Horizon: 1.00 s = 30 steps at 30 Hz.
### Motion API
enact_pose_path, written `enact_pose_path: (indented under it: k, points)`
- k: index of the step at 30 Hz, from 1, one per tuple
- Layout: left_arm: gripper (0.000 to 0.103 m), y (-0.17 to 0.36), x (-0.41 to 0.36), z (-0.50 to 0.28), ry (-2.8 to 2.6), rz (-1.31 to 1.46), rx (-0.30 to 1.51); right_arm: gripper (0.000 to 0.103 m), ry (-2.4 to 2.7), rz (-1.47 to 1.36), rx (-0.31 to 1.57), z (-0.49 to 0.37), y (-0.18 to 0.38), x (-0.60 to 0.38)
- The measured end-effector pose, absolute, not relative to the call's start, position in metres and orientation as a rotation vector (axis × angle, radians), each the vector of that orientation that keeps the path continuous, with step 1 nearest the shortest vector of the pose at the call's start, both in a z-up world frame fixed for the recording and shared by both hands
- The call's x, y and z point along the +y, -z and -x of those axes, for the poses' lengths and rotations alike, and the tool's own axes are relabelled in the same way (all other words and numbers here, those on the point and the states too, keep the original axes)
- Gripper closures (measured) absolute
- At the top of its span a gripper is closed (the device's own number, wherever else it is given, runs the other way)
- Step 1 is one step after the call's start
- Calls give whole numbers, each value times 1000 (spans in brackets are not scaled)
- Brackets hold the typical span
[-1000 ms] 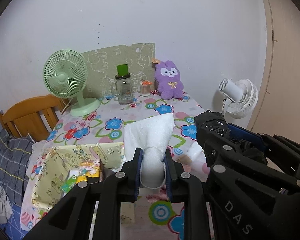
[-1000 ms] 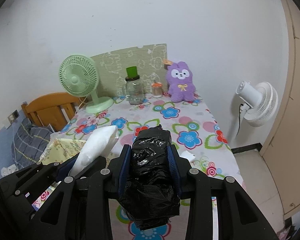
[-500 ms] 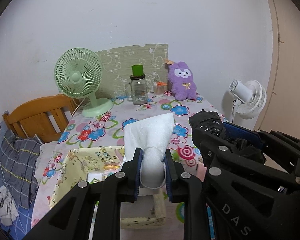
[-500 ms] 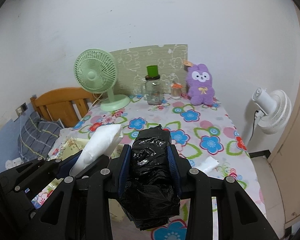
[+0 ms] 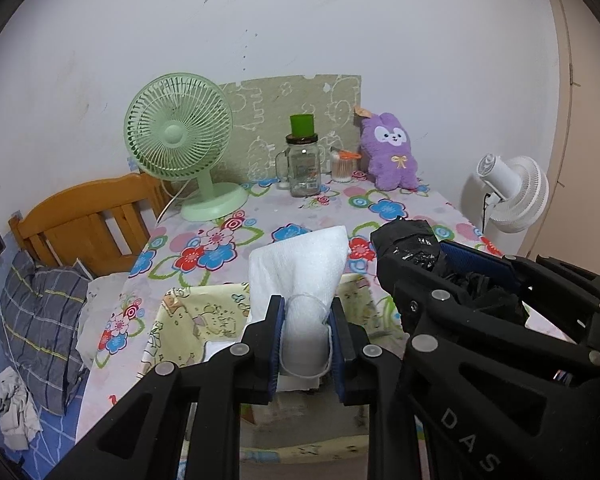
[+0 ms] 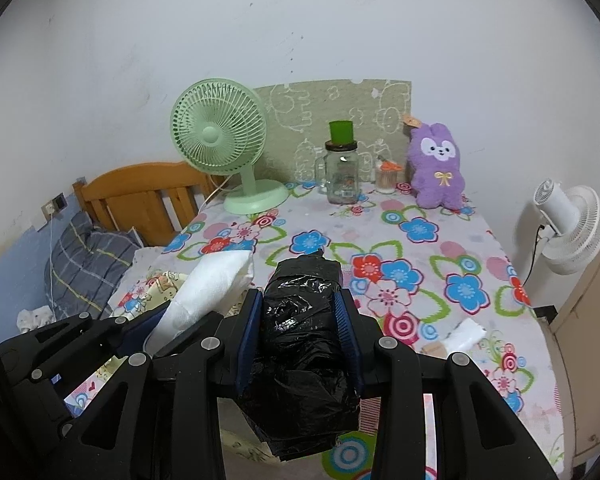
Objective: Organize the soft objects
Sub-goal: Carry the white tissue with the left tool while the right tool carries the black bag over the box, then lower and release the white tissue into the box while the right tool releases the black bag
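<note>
The left gripper [image 5: 306, 338] has its fingers [image 5: 273, 340] clamped on a white foam bag [image 5: 300, 276], which stands up between the blue pads and flares wider above them. It hangs over a yellow patterned box [image 5: 192, 320] that sits at the near left edge of the worktop [image 5: 300, 216]; whether the bag touches the box cannot be told. Just to its right, the right gripper [image 6: 299, 342] has its fingers [image 6: 249, 340] pressed tight on a crumpled black plastic bag [image 6: 300, 344], which bulges above and below the pads. The two grippers are side by side, close together, above the near part of the flowered cloth.

On the near right of the worktop lies a small white piece [image 6: 462, 335], well apart from both bags. At the far end, against the wall, stands a purple plush rabbit [image 6: 438, 164] on the right, a small jar with an orange lid [image 6: 386, 178] just left of it, then a glass jar [image 6: 342, 176] with a green cup [image 6: 341, 131] on its lid. A green desk fan [image 6: 224, 152] stands at the far left corner, with a patterned green board [image 6: 332, 112] leaning on the wall behind. A white fan [image 6: 568, 232] stands on the floor to the right. Left of the worktop are a wooden headboard [image 6: 140, 196] and a grey plaid pillow [image 6: 88, 260].
</note>
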State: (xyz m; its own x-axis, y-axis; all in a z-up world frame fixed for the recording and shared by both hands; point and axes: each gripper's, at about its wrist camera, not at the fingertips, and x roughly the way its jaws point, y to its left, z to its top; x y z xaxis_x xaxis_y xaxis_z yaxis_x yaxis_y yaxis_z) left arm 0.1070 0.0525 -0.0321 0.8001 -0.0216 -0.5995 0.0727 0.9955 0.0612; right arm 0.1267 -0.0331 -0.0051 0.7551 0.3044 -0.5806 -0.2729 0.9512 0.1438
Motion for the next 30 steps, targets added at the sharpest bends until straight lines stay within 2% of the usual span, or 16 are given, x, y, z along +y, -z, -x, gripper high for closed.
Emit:
enact_pose_path:
  k: [16, 20, 24, 25, 28, 30]
  points:
    - [76, 70, 90, -130, 6, -30, 748, 63, -370, -38, 712, -151, 33, 6]
    - [64, 77, 97, -133, -5, -18, 783, 63, -382, -36, 729, -155, 40, 13]
    - [60, 83, 103, -135, -9, -7, 807, 63, -391, -31, 745, -158, 45, 19]
    - [55, 84, 104, -134, -11, -6, 807, 63, -393, -32, 749, -158, 46, 20]
    - [32, 84, 108, -133, -27, 14, 799, 63, -400, -29, 759, -158, 50, 24]
    - [29, 84, 110, -131, -32, 18, 796, 63, -407, -23, 767, -159, 52, 29]
